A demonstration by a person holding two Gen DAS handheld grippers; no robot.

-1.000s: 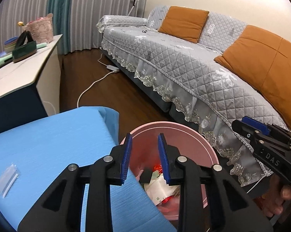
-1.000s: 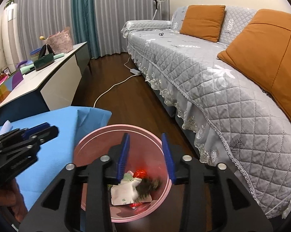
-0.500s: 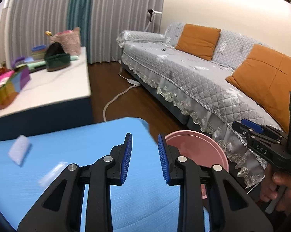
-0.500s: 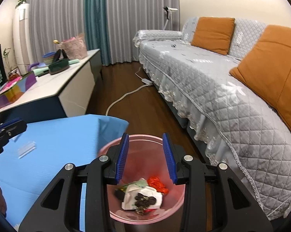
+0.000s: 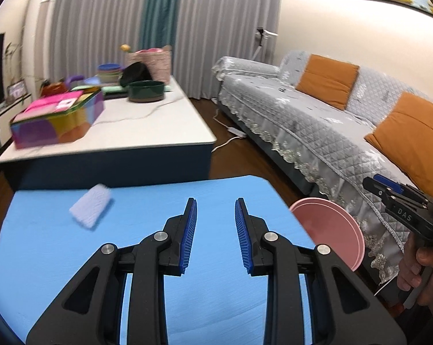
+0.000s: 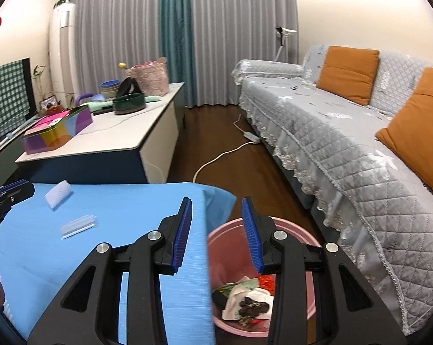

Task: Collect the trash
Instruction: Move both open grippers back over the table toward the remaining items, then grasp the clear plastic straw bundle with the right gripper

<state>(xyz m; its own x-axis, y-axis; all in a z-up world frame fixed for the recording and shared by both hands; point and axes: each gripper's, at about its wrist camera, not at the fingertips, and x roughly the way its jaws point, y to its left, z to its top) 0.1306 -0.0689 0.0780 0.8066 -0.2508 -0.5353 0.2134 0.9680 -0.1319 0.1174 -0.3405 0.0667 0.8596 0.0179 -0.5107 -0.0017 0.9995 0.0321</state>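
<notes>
A long grey quilted sofa (image 6: pixel 345 143) with orange cushions (image 6: pixel 347 73) runs down the right side of the room, its far end cut off by the picture edge. Opposite it stands a white-topped table (image 6: pixel 130 135) crowded with a colourful box (image 6: pixel 58 129), a dark green bowl (image 6: pixel 129 104) and more clutter behind that is too jumbled to name.

Nearer is a table covered in a blue cloth (image 5: pixel 147 230). On it lies a pale fuzzy scrap (image 5: pixel 91 206), blurred in the left wrist view, and a small clear plastic piece (image 6: pixel 78 226) that shows only in the right wrist view. Both lie well apart from the grippers.

Beside the blue table's corner, on the dark floor, sits the pink trash bin (image 6: pixel 225 238). Crumpled paper, something red and a dark clump lie inside it, partly hidden behind the right gripper's fingers; from the left view only the bin's rim shows.

The left hand-held gripper (image 5: pixel 215 231) hangs over the blue cloth, jaws parted with nothing between them. The right hand-held gripper (image 6: pixel 217 234) is over the table's edge and the bin, likewise released and empty. A hand (image 5: pixel 420 270) gripping the right tool's handle is cut off at the frame's edge.
</notes>
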